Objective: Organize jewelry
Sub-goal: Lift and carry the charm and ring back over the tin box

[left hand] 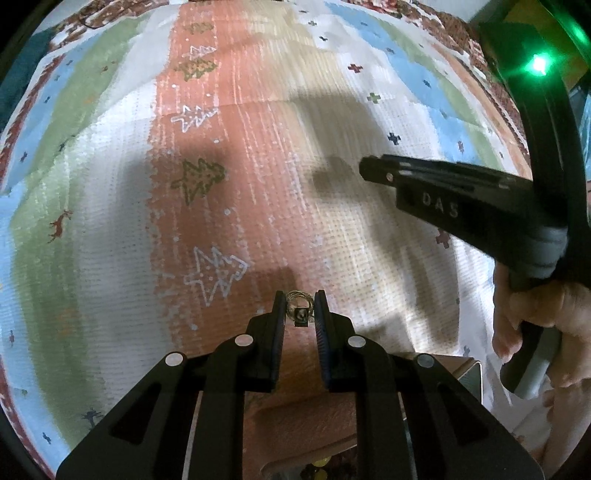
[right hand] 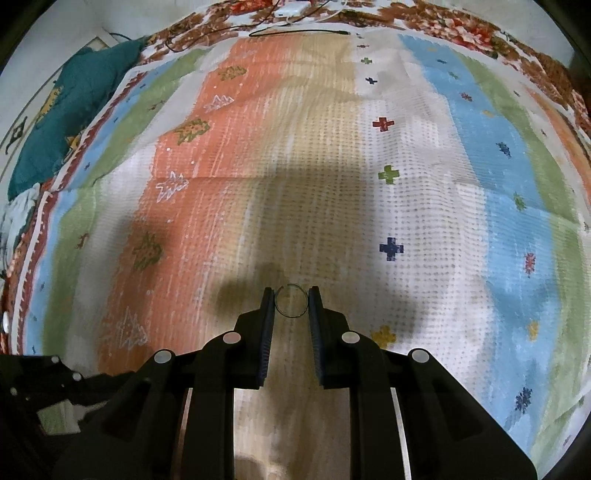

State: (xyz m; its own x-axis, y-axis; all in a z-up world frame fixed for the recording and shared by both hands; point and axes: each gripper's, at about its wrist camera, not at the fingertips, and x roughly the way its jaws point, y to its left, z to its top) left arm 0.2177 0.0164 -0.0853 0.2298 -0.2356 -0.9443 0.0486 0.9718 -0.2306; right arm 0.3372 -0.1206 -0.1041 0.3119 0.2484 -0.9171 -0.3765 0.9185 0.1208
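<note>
My left gripper [left hand: 300, 308] is shut on a small piece of jewelry [left hand: 300, 313], a coil of thin wire with a dark square stone, held just above the patterned cloth [left hand: 240, 166]. My right gripper [right hand: 291, 300] is shut on a thin dark metal ring [right hand: 291, 286], whose hoop spans the gap from pad to pad. In the left wrist view the right gripper [left hand: 369, 168] comes in from the right, seen side on, with a hand [left hand: 535, 314] around its handle.
The colourful striped cloth [right hand: 332, 166] covers the whole surface. A box corner [left hand: 469, 376] and a container with small bits [left hand: 321, 467] lie below my left gripper. A teal cushion [right hand: 66, 110] lies far left; cables and a white adapter [right hand: 291, 9] lie at the far edge.
</note>
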